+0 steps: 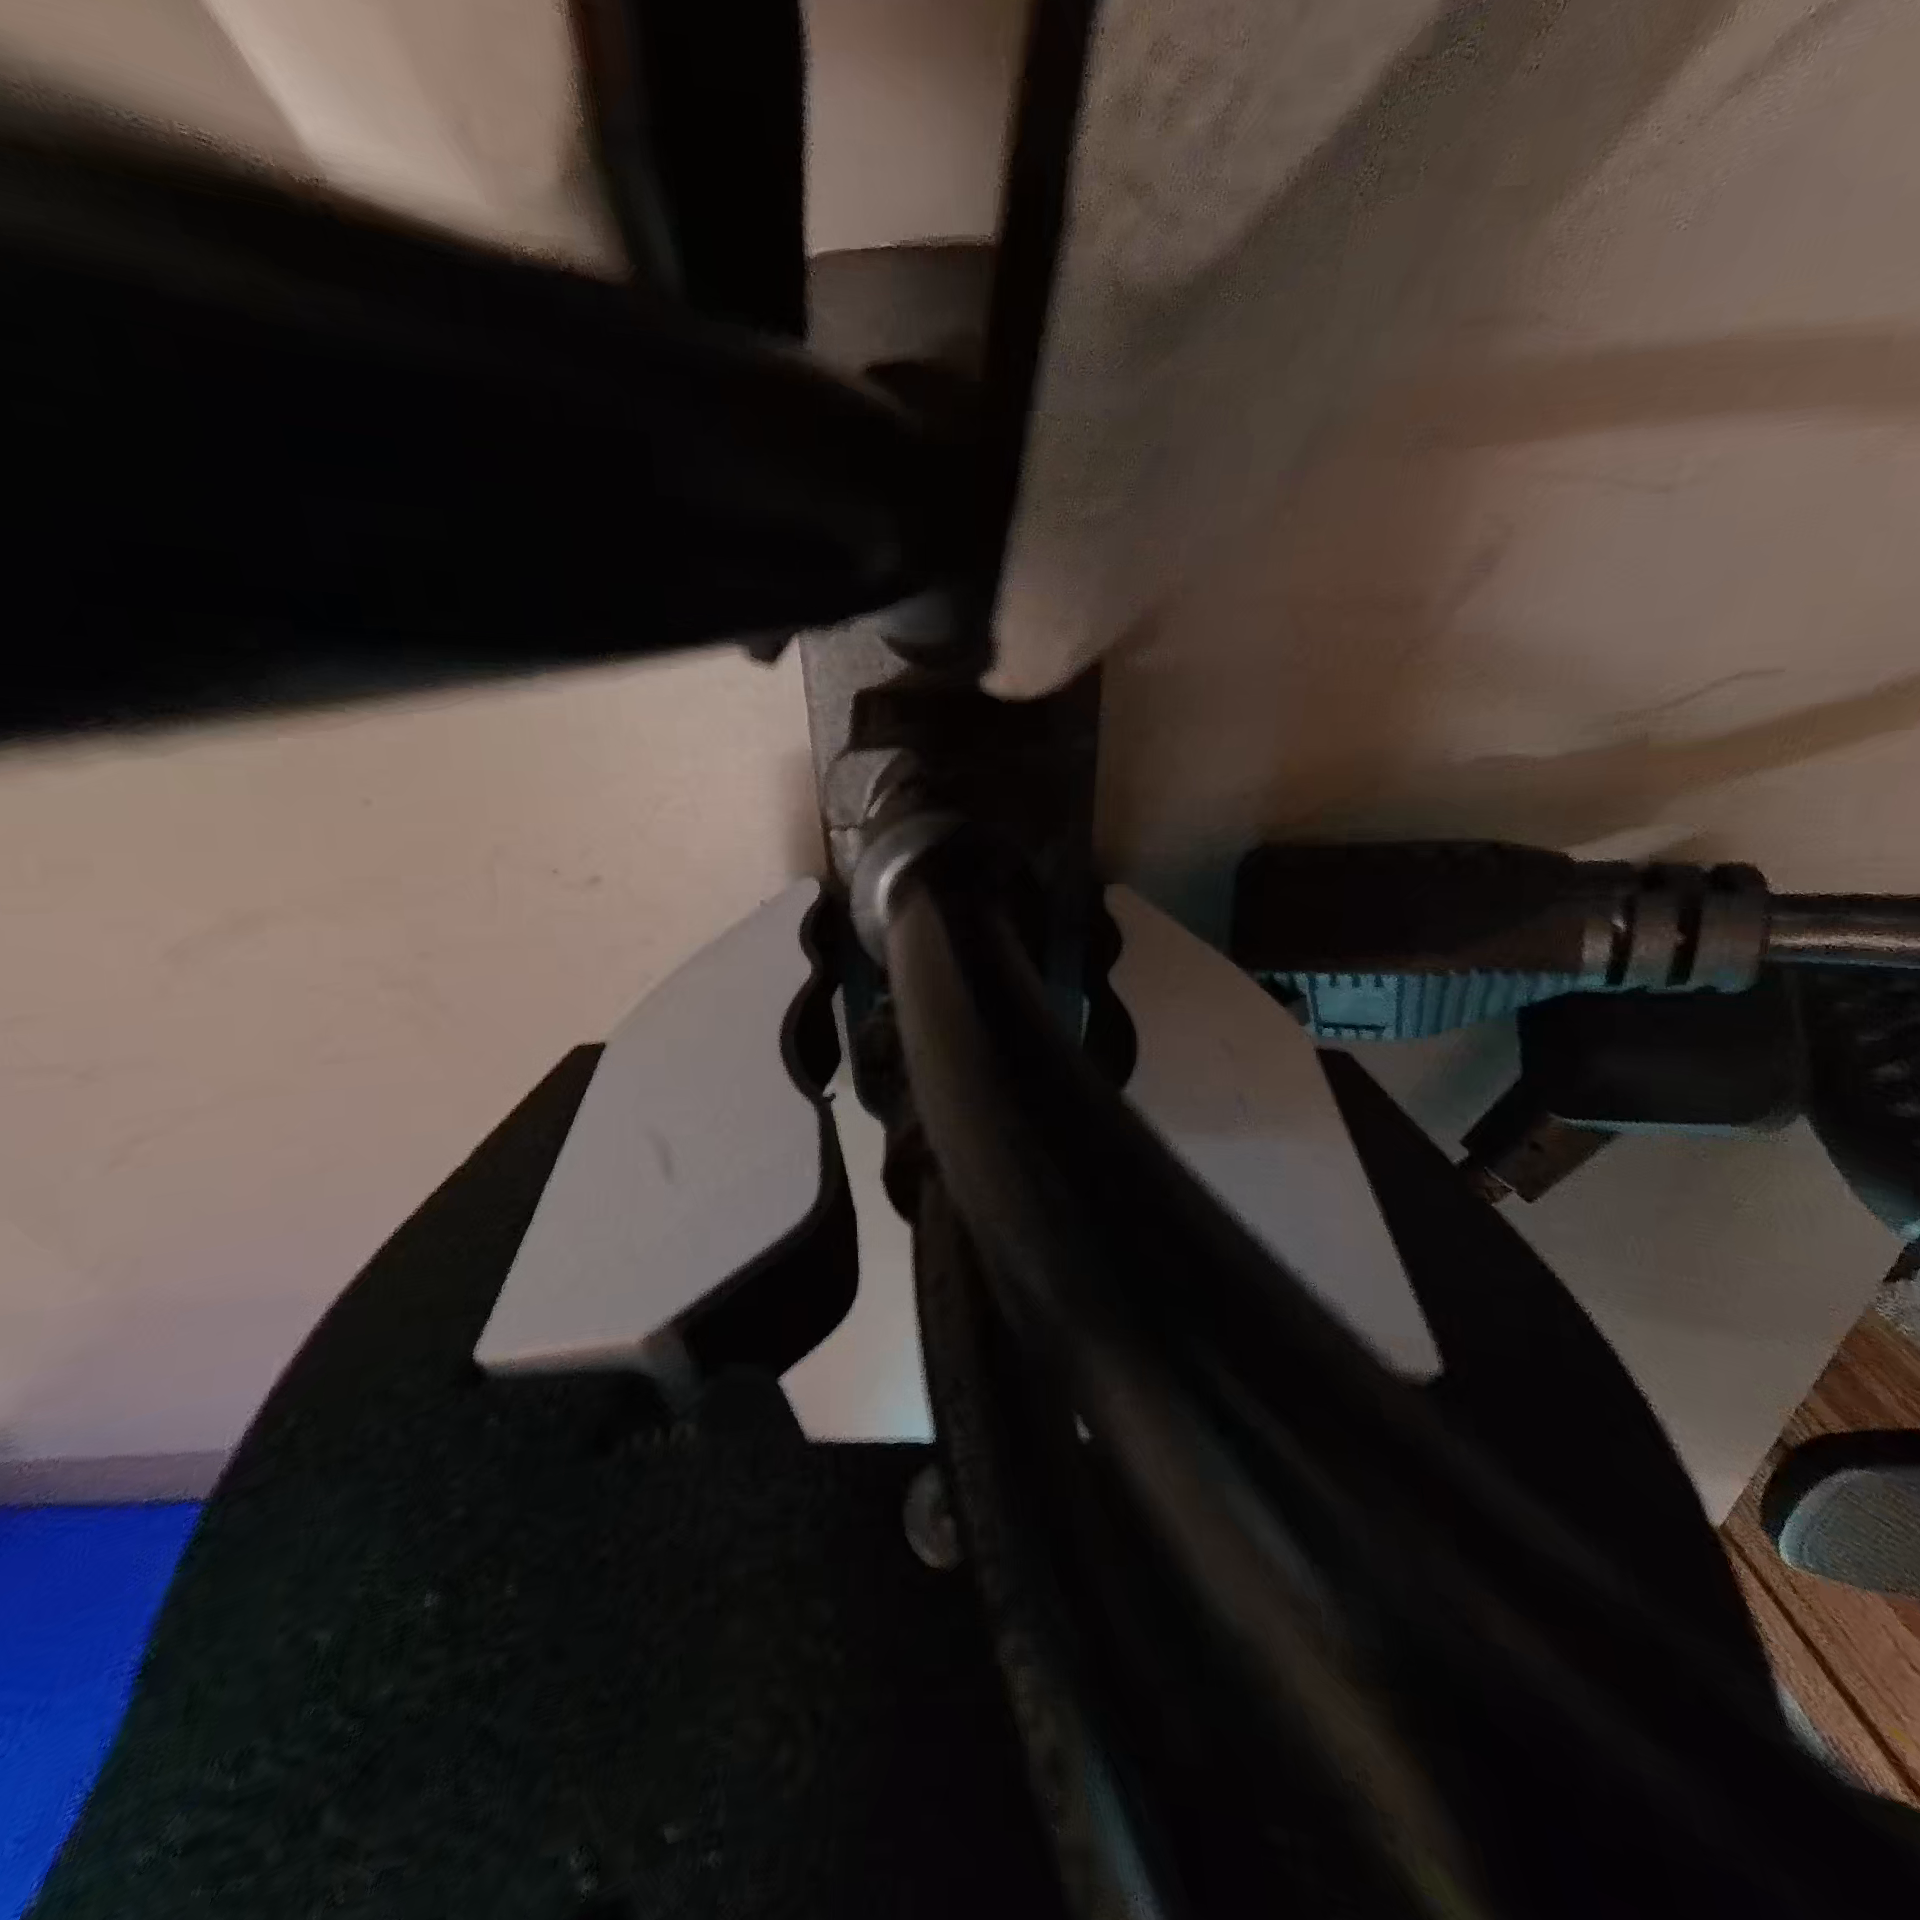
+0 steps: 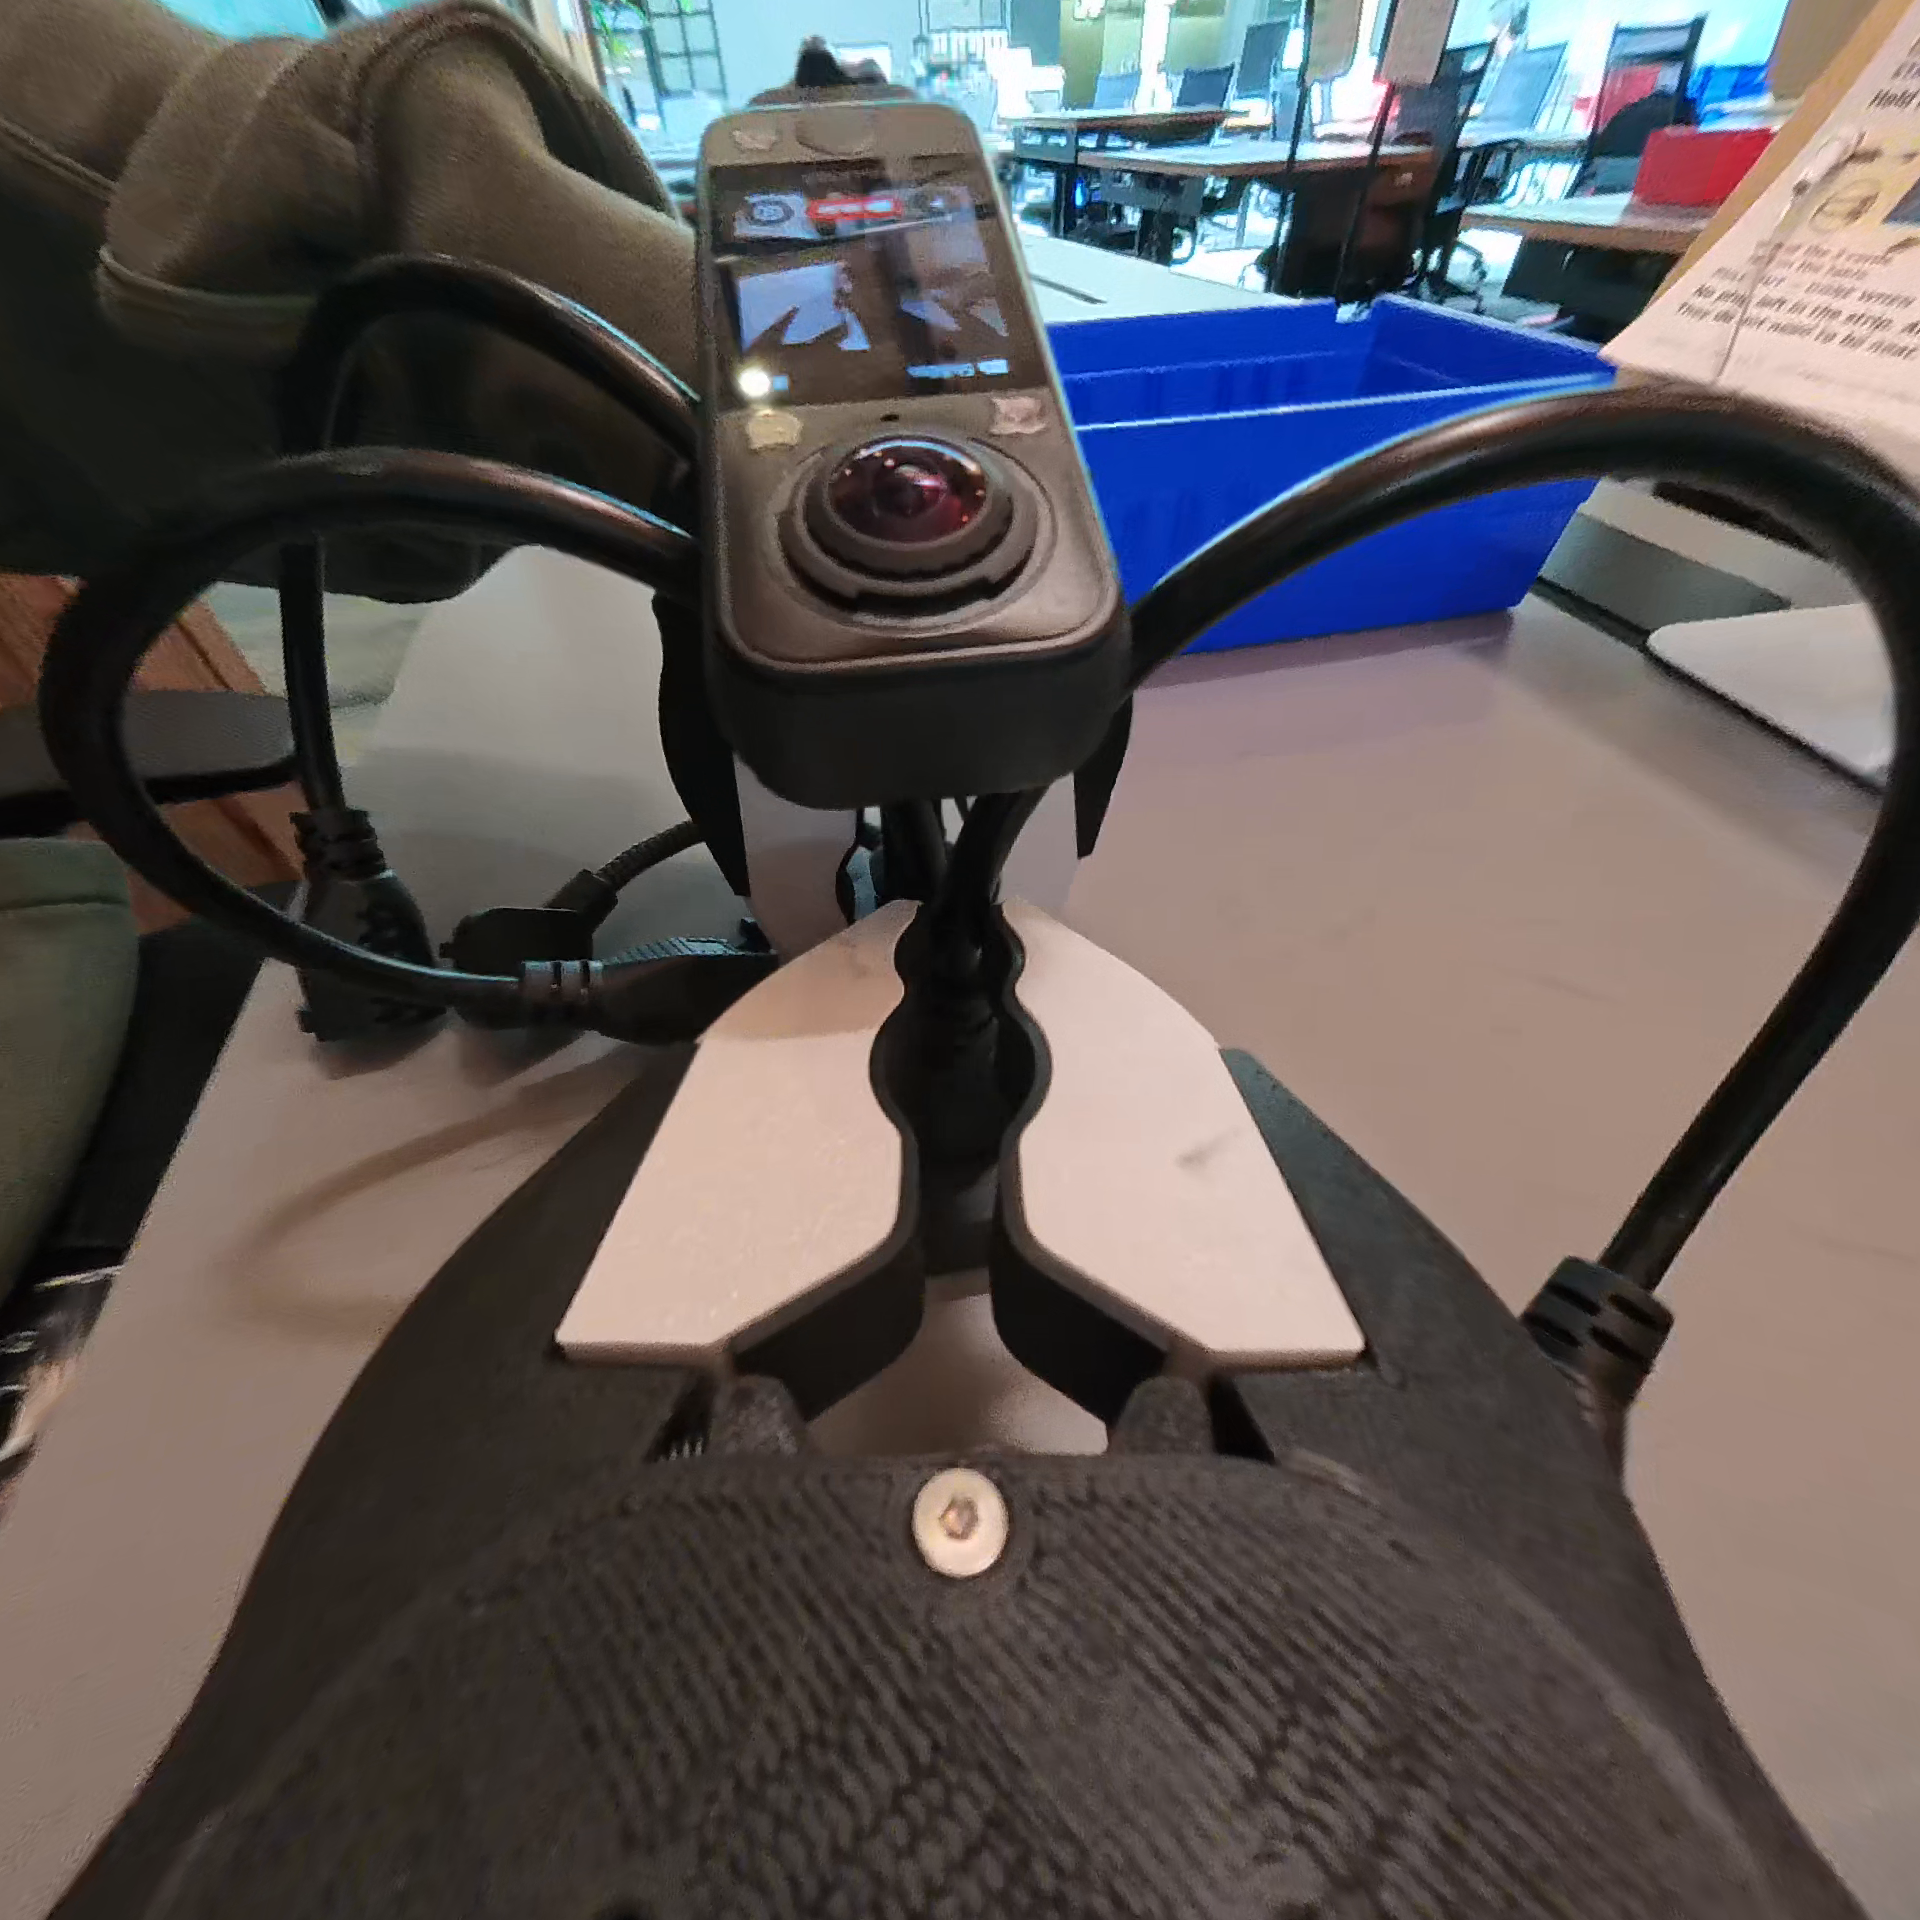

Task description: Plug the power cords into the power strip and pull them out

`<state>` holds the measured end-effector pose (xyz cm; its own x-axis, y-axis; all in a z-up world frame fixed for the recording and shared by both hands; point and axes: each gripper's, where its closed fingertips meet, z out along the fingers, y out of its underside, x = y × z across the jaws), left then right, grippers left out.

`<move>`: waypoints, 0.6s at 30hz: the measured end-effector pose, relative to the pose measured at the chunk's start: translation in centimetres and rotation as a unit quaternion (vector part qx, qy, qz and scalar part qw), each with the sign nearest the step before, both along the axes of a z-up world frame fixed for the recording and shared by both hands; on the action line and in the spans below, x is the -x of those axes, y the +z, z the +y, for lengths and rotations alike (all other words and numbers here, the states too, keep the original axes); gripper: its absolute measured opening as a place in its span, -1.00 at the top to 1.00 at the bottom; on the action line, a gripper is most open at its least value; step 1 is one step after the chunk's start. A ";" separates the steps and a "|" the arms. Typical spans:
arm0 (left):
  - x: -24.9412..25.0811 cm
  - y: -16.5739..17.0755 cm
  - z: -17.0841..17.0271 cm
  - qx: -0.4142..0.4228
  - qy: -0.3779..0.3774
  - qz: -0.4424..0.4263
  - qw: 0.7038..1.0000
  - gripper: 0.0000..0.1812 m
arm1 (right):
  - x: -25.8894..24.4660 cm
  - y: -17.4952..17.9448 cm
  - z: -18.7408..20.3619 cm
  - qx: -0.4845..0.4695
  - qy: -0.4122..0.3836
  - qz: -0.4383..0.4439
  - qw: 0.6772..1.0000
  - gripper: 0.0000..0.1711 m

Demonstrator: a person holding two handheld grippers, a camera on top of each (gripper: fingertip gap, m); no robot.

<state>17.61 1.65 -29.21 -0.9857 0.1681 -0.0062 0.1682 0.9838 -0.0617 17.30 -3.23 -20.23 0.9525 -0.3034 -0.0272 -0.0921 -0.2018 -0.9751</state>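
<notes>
Your right gripper (image 2: pixel 958 935): fingers clamped on a black cord (image 2: pixel 951 1023), long axis running straight ahead toward your left gripper (image 1: pixel 961 935). Left fingers: slightly apart around black cords (image 1: pixel 1039 1195) running back between them. Loose plugs (image 2: pixel 634 982) lie on the surface (image 2: pixel 1403 935), pointing right.

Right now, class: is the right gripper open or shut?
Shut: the right gripper has its white fingers closed on a black cord.
</notes>
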 end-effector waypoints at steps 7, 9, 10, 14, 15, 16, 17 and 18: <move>-0.3 0.0 -0.1 0.017 0.035 0.003 0.999 0.51 | -1.3 0.5 0.0 -0.084 -0.050 0.079 0.992 0.91; -0.1 0.0 -0.1 0.015 0.028 0.003 1.000 0.51 | -0.4 0.5 0.2 -0.043 -0.027 0.020 0.999 0.90; 0.1 0.0 -0.2 0.020 0.008 0.002 1.000 0.51 | 0.2 0.6 0.3 -0.014 -0.007 -0.004 1.000 0.90; 0.1 0.0 -0.3 0.022 0.014 0.004 1.000 0.51 | -0.1 0.7 0.1 -0.047 -0.009 0.033 0.998 0.91; 0.1 0.0 -0.3 0.021 0.020 0.003 1.000 0.51 | -0.3 0.7 0.1 -0.056 -0.019 0.050 0.997 0.91; 0.1 0.0 -0.4 0.023 0.027 0.004 0.999 0.51 | -0.5 0.7 0.1 -0.059 -0.028 0.062 0.996 0.91; 0.1 0.0 -0.4 0.027 0.030 0.005 0.999 0.51 | -0.5 0.7 0.1 -0.061 -0.029 0.073 0.995 0.91; 0.2 0.0 -0.4 0.031 0.027 0.006 0.999 0.51 | 0.1 0.7 0.3 -0.052 -0.010 0.063 0.997 0.90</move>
<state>17.44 1.25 -29.19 -0.9935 0.1141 -0.0034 0.1136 0.9857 -0.1244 17.23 -2.91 -19.51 0.9329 -0.3123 -0.1793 -0.2189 -0.0963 -0.9710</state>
